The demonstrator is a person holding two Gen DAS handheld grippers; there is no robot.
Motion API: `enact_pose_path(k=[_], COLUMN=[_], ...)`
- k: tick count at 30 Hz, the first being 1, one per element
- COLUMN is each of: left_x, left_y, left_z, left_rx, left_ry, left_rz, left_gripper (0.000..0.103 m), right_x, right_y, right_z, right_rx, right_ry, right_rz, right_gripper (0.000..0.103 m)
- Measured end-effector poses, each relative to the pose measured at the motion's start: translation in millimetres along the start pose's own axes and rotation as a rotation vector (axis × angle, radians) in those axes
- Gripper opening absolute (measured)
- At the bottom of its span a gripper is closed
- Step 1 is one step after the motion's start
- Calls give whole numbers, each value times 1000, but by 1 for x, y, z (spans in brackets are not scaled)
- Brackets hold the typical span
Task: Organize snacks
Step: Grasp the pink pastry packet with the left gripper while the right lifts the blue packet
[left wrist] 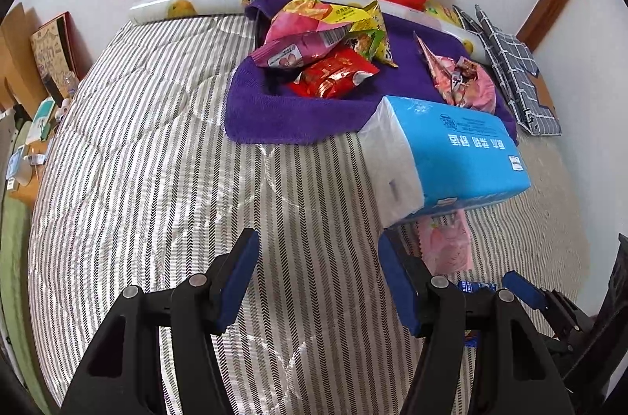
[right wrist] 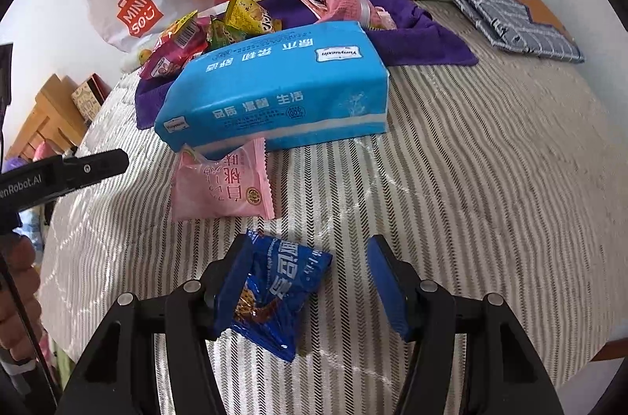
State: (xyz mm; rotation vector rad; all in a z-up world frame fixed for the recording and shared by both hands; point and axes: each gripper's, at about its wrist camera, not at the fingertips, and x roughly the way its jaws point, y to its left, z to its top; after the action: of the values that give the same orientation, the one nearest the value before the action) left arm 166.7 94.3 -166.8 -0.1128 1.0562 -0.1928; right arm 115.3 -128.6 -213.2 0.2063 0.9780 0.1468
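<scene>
My right tongs (right wrist: 310, 281) are spread wide around a blue snack packet (right wrist: 276, 297) on the striped bedspread (right wrist: 471, 179); it's touching the left pad, I think, nothing clamped. Pink packet (right wrist: 223, 183) sits at 11 o'clock, tucked under the blue tissue pack (right wrist: 274, 89). Left tongs (left wrist: 318, 277) are apart too, holding nothing, with the snack pile (left wrist: 325, 42) on the purple towel (left wrist: 282, 117) at 12 o'clock.

A striped quilted bed (right wrist: 451, 179) is carrying a purple towel (left wrist: 274, 113), a blue tissue pack (right wrist: 274, 89), a pink snack packet (right wrist: 223, 183) partly tucked under that pack, a blue cookie packet (right wrist: 278, 293), and folded grey checked cloth (right wrist: 498, 3).
</scene>
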Motion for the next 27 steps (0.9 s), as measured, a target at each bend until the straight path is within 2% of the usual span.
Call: enact_pose_path(k=[6, 7, 8, 11, 21, 27], left_x=[0, 0, 1, 2, 7, 3], left_y=[3, 3, 2, 2, -5, -21], left_z=[2, 2, 2, 0, -6, -9], left_rx=[-14, -14, -11, -8, 20, 77], left_ry=[-4, -4, -1, 2, 18, 10], left_rz=[-1, -2, 0, 1, -14, -51], left_gripper=[63, 63, 63, 63, 63, 64], right_x=[7, 8, 8, 8, -10, -23], right_y=[14, 16, 16, 15, 7, -9], right_z=[-2, -2, -2, -2, 2, 5], right_rx=[-63, -70, -73, -74, -75, -47], right_ry=[-20, -26, -33, -42, -86, -117], right_rz=[-58, -66, -67, -60, -67, -90], right_gripper=[61, 56, 47, 44, 43, 43])
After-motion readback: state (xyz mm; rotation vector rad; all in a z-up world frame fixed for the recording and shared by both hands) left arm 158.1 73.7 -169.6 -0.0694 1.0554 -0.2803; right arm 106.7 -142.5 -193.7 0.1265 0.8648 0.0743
